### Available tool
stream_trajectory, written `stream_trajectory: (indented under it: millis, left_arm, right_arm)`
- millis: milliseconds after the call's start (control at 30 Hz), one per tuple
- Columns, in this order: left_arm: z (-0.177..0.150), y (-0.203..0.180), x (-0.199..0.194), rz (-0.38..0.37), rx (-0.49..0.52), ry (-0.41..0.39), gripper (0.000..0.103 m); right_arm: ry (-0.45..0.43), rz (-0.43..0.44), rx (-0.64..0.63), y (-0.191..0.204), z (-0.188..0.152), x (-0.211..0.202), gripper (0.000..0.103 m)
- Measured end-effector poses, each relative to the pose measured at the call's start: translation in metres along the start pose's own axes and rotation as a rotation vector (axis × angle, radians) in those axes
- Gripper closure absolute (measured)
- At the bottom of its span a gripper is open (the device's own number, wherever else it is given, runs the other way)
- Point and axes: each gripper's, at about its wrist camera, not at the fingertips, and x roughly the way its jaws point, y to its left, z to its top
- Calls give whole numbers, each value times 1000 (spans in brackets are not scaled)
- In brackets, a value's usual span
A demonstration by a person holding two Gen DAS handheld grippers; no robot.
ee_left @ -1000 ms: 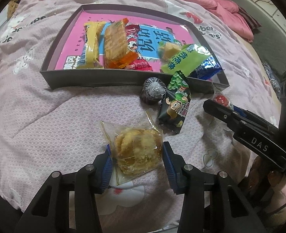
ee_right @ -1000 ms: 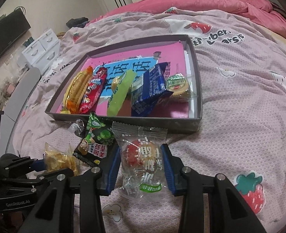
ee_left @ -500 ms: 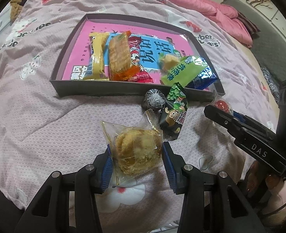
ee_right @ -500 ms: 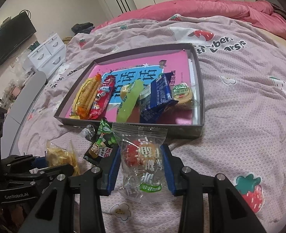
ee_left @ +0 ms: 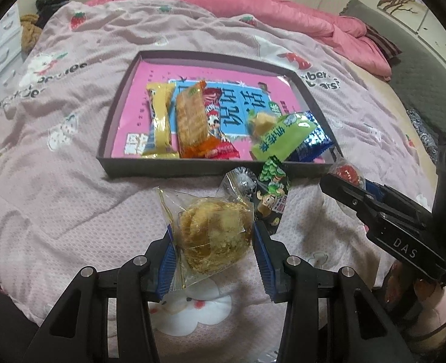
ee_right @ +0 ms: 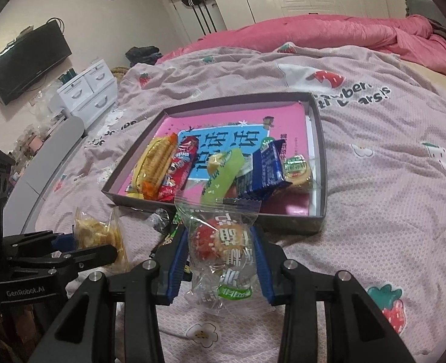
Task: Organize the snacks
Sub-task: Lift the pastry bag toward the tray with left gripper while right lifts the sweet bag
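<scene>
My left gripper (ee_left: pixel 213 251) is shut on a clear bag with a golden flaky pastry (ee_left: pixel 215 236), held above the bedspread. My right gripper (ee_right: pixel 219 260) is shut on a clear packet with a red-and-tan round cake (ee_right: pixel 221 242). Each gripper shows in the other's view: the right gripper (ee_left: pixel 343 186) at the right, the left gripper (ee_right: pixel 80 246) at the left. Ahead lies a dark shallow box (ee_left: pixel 174 169) with a pink liner, holding several wrapped snacks. A green-and-black packet (ee_left: pixel 271 199) and a small dark round sweet (ee_left: pixel 242 180) lie on the bedspread in front of the box.
The pink printed bedspread (ee_left: pixel 56 181) covers the whole bed, with a bright pink quilt (ee_right: pixel 343 36) bunched at the far side. White drawers (ee_right: pixel 86 90) and a wall screen (ee_right: pixel 26 60) stand to the left. A person's hand (ee_left: pixel 419 296) holds the right gripper.
Both grippers have risen a little with their packets still gripped, and both views tilt up to show more of the room beyond the bed. The box and loose snacks have not moved.
</scene>
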Motion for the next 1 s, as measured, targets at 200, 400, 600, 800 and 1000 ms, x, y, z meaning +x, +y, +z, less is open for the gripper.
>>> stream_trajectory:
  millis: [200, 400, 600, 800, 1000]
  left_arm:
    - [6, 2, -6, 16, 1, -31, 55]
    - [13, 5, -13, 31, -6, -60, 55]
    - [18, 6, -16, 40, -8, -78, 55]
    - [21, 8, -19, 47, -7, -97, 55]
    - [30, 16, -23, 57, -27, -126, 55]
  right_arm:
    - [-39, 18, -20, 6, 3, -7, 62]
    - [-76, 33, -27, 10, 7, -16, 62]
    - [-101, 46, -17, 9, 10, -22, 62]
    - [-117, 47, -10, 8, 12, -26, 62]
    - [-150, 37, -9, 6, 16, -32, 62]
